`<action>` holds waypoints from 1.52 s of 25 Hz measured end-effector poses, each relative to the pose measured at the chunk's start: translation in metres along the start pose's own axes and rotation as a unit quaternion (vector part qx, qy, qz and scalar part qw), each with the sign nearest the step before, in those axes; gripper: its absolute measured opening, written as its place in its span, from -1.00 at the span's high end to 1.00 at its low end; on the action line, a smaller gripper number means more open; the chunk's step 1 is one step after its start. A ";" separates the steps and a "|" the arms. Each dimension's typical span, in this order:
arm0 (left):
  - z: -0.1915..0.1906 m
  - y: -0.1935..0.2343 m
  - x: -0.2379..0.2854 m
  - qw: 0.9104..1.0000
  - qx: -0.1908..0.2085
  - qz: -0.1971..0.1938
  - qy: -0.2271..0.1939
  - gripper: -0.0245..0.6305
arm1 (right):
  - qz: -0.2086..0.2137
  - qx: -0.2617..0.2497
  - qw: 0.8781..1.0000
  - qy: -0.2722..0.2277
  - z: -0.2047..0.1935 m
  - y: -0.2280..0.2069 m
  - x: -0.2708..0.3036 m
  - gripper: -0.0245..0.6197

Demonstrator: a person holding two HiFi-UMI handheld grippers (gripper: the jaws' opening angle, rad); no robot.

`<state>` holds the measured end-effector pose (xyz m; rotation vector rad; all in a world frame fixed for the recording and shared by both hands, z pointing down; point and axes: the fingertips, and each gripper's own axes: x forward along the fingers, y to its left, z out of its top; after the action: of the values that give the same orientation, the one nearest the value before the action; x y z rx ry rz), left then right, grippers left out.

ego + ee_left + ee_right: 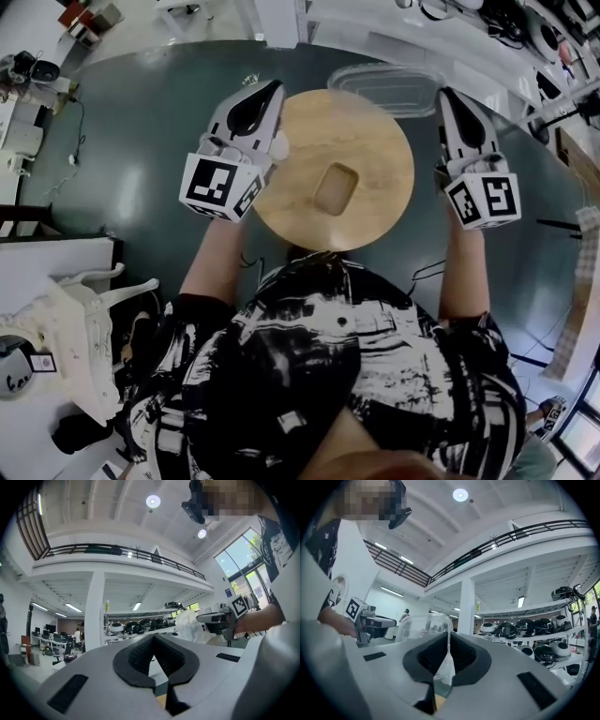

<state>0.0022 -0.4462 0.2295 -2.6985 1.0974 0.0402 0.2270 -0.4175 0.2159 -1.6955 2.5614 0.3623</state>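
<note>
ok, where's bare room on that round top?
On the round top, bare wood all round the centre cut-out, between left gripper and right gripper. Crowded only at the far rim: the clear container, pinched by the right gripper.

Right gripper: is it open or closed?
Closed. In the right gripper view, the right gripper pinches the thin rim of the clear plastic container between its jaws.

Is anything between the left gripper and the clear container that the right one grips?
Nothing visible. Only bare wooden top lies between the left gripper and the clear container, whose edge sits between the right gripper's shut fingers.
</note>
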 end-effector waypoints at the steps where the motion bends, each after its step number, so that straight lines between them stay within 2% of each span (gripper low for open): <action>1: 0.000 -0.001 -0.001 1.000 0.001 0.000 0.000 0.93 | 0.001 0.001 1.000 -0.001 0.001 0.001 -0.001 0.87; 38: -0.003 -0.015 -0.017 1.000 0.001 -0.001 0.006 0.93 | 0.003 0.000 1.000 -0.004 0.004 0.015 -0.011 0.88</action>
<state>0.0004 -0.4245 0.2373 -2.7013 1.0969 0.0232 0.2173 -0.4014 0.2163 -1.6833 2.5607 0.3696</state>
